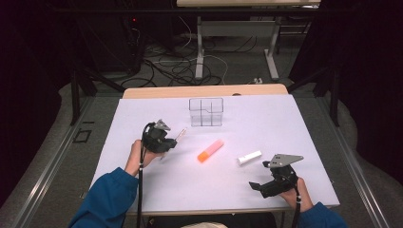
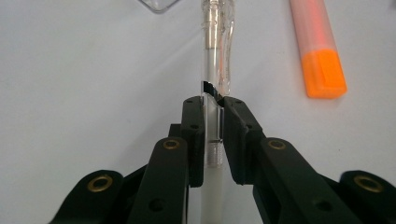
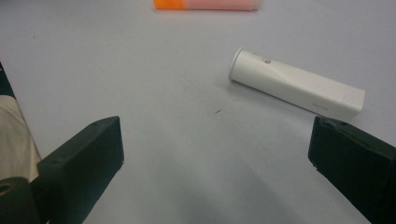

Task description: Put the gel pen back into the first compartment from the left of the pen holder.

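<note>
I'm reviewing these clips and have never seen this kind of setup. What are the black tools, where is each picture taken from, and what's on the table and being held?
A person at a white table holds a hand-operated two-jaw gripper in each hand. One picture looks down from above; the other two come from cameras riding on each gripper, looking along its black jaws. The left gripper is shut on a clear pen. The right gripper is open and holds nothing, with a white tube lying just ahead of it. Between them lies an orange and pink highlighter. Farther back stands a clear organizer with compartments.
</note>
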`<state>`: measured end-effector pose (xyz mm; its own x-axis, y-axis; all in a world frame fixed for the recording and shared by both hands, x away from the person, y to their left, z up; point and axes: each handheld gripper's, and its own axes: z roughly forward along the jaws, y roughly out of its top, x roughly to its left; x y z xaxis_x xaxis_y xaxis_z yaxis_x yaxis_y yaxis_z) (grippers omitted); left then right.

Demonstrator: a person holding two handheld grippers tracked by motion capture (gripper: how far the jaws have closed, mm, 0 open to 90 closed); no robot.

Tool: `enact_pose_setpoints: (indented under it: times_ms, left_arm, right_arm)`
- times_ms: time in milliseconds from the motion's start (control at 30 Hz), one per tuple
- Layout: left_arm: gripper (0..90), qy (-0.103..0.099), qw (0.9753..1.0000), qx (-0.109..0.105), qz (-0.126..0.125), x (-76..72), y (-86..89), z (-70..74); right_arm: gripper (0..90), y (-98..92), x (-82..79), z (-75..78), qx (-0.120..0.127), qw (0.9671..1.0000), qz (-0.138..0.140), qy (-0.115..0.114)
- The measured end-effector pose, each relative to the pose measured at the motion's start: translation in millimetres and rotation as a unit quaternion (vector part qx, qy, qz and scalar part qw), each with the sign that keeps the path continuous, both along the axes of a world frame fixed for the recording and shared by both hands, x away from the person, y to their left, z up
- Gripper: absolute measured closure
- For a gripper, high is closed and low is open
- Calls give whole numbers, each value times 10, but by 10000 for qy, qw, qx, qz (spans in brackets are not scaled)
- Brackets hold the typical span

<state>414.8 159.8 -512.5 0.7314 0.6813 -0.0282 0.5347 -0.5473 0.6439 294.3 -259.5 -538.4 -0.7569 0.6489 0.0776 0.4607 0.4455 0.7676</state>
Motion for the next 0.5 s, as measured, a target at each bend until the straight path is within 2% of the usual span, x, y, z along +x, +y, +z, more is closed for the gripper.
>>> enact_pose_setpoints:
  times_ms: [33,100,267,500]
  left_arm:
    - [792,31,10000,13,-24,5,11,10]
    - [792,-132,9998,-88,100,3,14,-6]
    - [792,-350,9989,-203,217,0,19,-2]
    - [792,-496,9982,-214,261,6,-11,-8]
  right_arm:
    - [29,0,0,0,-7,10000,-4,-4]
    - [29,0,0,0,-8,10000,-5,-6]
    - [29,1,2,-1,-7,10000,-1,-3]
    - [30,1,3,-2,-11,10000,-2,-4]
